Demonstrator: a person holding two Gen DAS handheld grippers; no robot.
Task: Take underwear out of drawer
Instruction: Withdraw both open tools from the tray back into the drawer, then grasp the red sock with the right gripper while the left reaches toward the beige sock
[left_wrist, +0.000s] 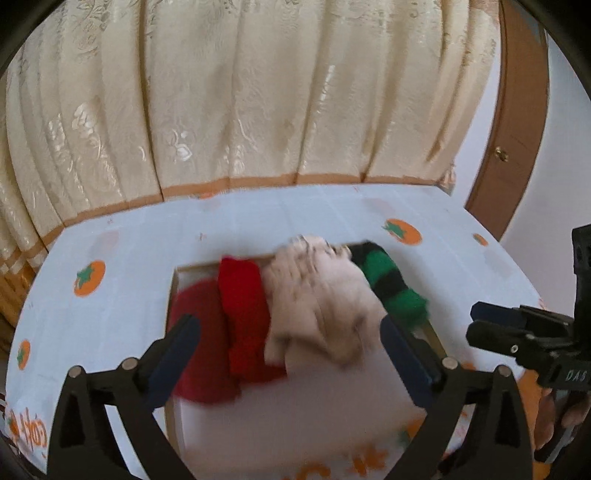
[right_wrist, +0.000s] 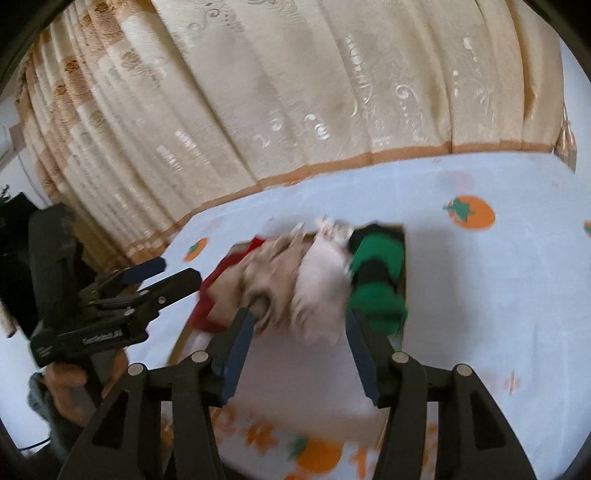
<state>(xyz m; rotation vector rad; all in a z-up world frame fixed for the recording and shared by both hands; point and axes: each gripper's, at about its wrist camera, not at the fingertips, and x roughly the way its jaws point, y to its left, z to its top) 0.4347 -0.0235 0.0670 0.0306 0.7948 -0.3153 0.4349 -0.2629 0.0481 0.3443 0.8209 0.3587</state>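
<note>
We hold the left gripper (left_wrist: 290, 354) wide and the right gripper (right_wrist: 300, 349) partly open, both empty, above the drawer (left_wrist: 173, 295), seemingly to grasp the blurred beige underwear (left_wrist: 317, 299).

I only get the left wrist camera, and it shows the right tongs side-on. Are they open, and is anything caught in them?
Observer: The right tongs stand open. The beige garment looks blurred and lies past their tips, with neither pad pinching it.
Operator: What is holding my left tongs?
Observer: A hand grips the handle below them, near the left edge of the right wrist view.
Operator: Is there anything beyond that hand?
Observer: A dark shape sits at the far left, beside the curtain. It is too unclear to name.
</note>
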